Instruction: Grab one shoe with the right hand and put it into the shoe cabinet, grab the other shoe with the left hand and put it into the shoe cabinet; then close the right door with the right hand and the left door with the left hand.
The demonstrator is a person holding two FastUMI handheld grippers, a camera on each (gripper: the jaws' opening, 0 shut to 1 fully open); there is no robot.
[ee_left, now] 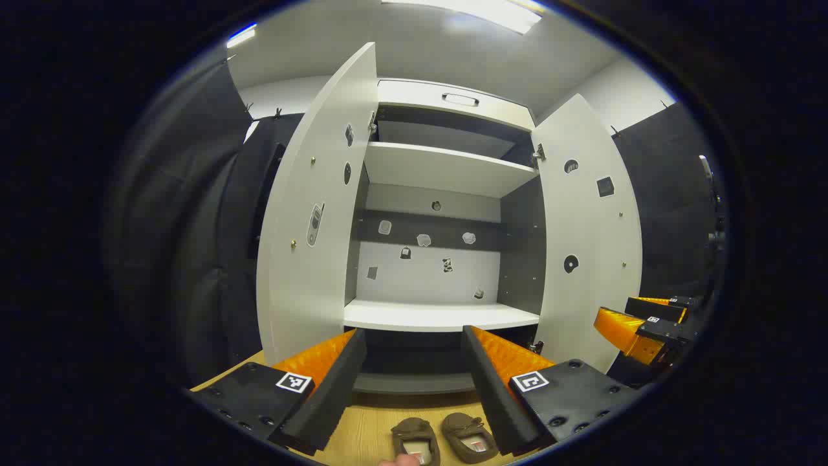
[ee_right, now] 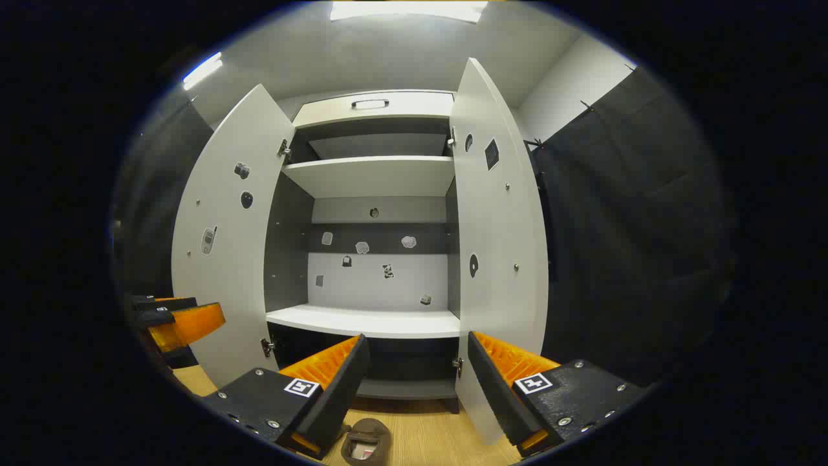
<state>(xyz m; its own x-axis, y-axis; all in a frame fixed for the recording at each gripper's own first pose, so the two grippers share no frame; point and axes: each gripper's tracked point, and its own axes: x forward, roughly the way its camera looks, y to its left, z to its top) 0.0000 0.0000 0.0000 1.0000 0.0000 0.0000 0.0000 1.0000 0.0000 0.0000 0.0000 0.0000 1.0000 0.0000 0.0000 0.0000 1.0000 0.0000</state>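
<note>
Both sets of jaws wide open and holding nothing, left gripper and right gripper aimed at the shoe cabinet, both doors, left door and right door, swung open, two brown shoes side by side on wooden floor just in front of it.

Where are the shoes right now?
Both shoes sit side by side on the wooden floor before the open cabinet, low in the left gripper view.
</note>
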